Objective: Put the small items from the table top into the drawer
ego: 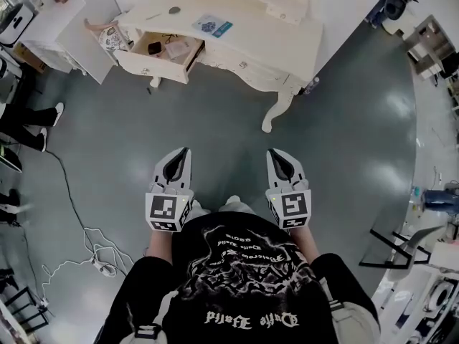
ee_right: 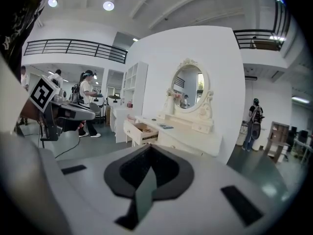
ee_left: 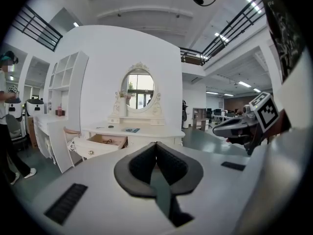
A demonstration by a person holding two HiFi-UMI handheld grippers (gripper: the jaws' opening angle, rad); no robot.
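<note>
The grey floor [ego: 215, 120] takes up most of the room, and the person stands on it well back from the cream desk [ego: 251, 20]. An oval mirror [ee_left: 138, 89] rises at the back of the desk. At the desk's left end the drawer [ego: 150, 64] is pulled open, with a dark object [ego: 154, 47] and some pale papers inside.

The left gripper [ego: 181, 156] and the right gripper [ego: 276, 156] are held side by side in front of the person's chest, angled slightly downward toward the desk. Both are clenched, jaws together with nothing between them.

The small items lie on the desk top: a flat blue-and-white piece [ego: 213, 26] near the middle and a little dark oval [ego: 174, 9] left of it, well apart from both grippers.
</note>
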